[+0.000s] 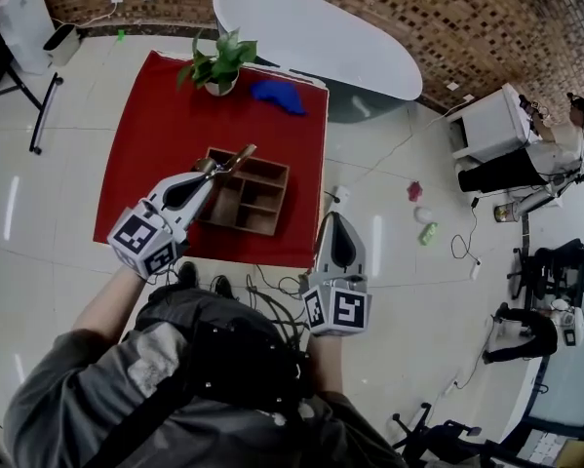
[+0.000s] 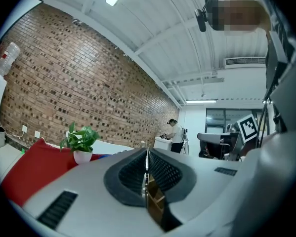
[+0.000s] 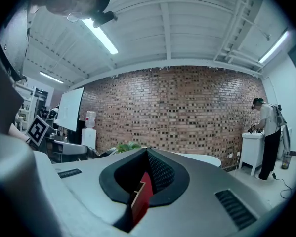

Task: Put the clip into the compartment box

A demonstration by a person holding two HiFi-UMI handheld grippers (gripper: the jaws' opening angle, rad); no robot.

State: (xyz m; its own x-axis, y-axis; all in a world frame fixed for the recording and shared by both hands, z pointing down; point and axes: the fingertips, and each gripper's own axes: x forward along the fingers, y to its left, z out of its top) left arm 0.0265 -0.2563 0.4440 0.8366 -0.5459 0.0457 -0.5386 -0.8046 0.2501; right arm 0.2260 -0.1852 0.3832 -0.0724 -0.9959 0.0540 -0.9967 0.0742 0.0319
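Left claw (image 1: pixel 215 167) pinched shut on clip (image 1: pixel 238 154); clip juts past tips, above compartment box (image 1: pixel 257 224).

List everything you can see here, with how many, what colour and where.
cloth: one, red, spread in front of the person.
compartment box: one, brown wood, on the cloth's near part.
clip: one, brownish, held above the box's far left corner.
potted plant: one, green leaves in a white pot, at the cloth's far edge.
blue object: one, on the cloth right of the plant.
table: one, white, oval, beyond the cloth by the brick wall.
small items: three, pink, white and green, on the floor right of the cloth.
left gripper: one, grey, shut on the clip.
right gripper: one, grey, shut and empty, near the cloth's near right corner.
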